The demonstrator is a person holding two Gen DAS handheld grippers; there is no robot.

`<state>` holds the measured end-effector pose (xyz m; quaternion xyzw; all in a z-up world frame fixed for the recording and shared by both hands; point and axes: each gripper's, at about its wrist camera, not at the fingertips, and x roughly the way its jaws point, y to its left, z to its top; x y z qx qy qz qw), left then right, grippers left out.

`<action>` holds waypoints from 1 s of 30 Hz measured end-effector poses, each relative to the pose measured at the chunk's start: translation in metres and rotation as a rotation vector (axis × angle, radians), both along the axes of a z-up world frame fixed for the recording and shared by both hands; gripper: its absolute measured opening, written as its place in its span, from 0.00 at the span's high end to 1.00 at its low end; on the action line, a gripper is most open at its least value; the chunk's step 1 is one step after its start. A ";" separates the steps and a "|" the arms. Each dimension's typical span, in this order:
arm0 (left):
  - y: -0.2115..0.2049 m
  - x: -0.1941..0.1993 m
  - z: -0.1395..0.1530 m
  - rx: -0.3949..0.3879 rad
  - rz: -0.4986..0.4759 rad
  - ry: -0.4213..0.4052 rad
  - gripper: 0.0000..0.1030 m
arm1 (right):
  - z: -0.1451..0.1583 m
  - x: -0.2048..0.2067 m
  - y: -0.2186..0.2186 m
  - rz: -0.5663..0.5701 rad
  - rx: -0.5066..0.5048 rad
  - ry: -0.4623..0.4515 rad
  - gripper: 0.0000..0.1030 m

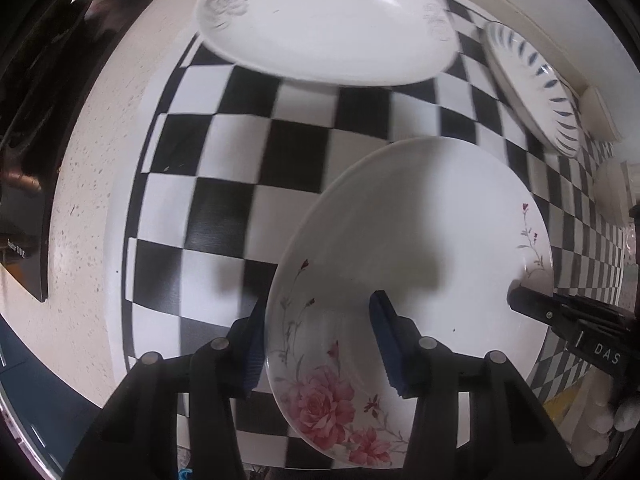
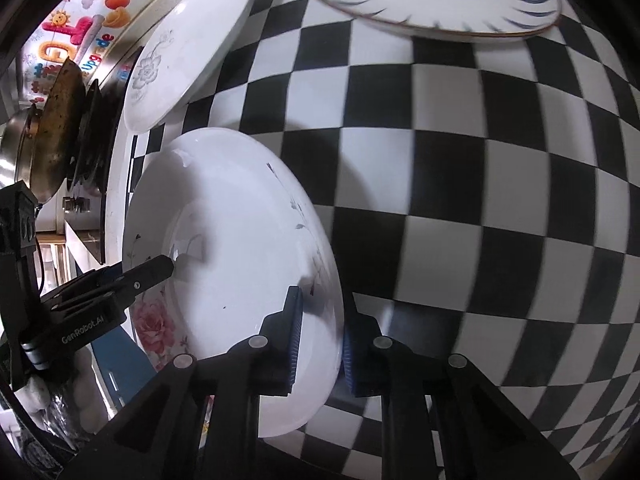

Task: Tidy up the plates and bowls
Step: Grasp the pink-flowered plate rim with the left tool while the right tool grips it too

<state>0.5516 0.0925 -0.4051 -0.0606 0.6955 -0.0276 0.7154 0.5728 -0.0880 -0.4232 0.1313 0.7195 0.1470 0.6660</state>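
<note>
Left wrist view: the left gripper (image 1: 320,344) straddles the rim of the rose plate (image 1: 420,248), its blue pads apart, while the right gripper (image 2: 318,340) straddles the opposite rim above the checkered mat (image 1: 256,152); a grey-flowered plate (image 1: 320,20) lies ahead.
</note>
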 end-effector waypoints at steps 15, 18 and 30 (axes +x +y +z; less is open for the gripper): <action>-0.147 0.007 0.025 -0.031 -0.172 -0.026 0.56 | 0.025 -0.028 -0.118 -0.147 -0.039 -0.031 0.81; -0.166 0.008 0.020 -0.029 -0.196 -0.021 0.56 | 0.021 -0.034 -0.136 -0.179 -0.039 -0.024 0.81; -0.196 0.014 -0.016 0.010 -0.243 0.029 0.56 | 0.001 -0.051 -0.179 -0.220 -0.037 0.009 0.81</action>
